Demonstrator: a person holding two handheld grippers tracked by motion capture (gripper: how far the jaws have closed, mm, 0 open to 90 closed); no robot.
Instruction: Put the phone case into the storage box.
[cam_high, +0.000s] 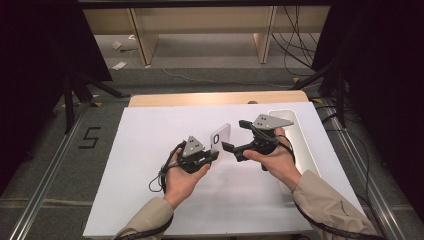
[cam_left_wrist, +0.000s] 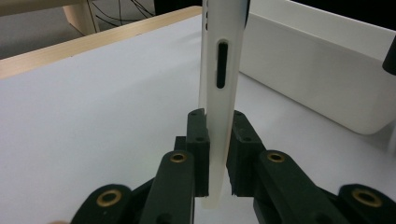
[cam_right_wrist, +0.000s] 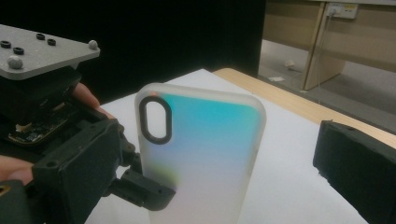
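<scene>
High view: a frosted phone case (cam_high: 220, 138) is held up off the white table (cam_high: 150, 150), upright, btwn the two grippers. It is pinched at its bottom edge by the left gripper (cam_high: 212, 156); in the left gripper view the jaws are shut tight on both sides of the thin case (cam_left_wrist: 219, 93). The right gripper (cam_high: 231, 148) is just beside the case, jaws wide apart, w/ nothing held. One black jaw is seen at the edge of the right gripper view, near the case (cam_right_wrist: 201, 154).

Step in hand, prob.: a hand-over or a two-gripper hold. Next, the right jaws need to be lined up w/ the case's free edge and closed softly.

A white tray (cam_high: 300, 137) is set on the table's right side, well apart. Nothing is in the way.
</scene>
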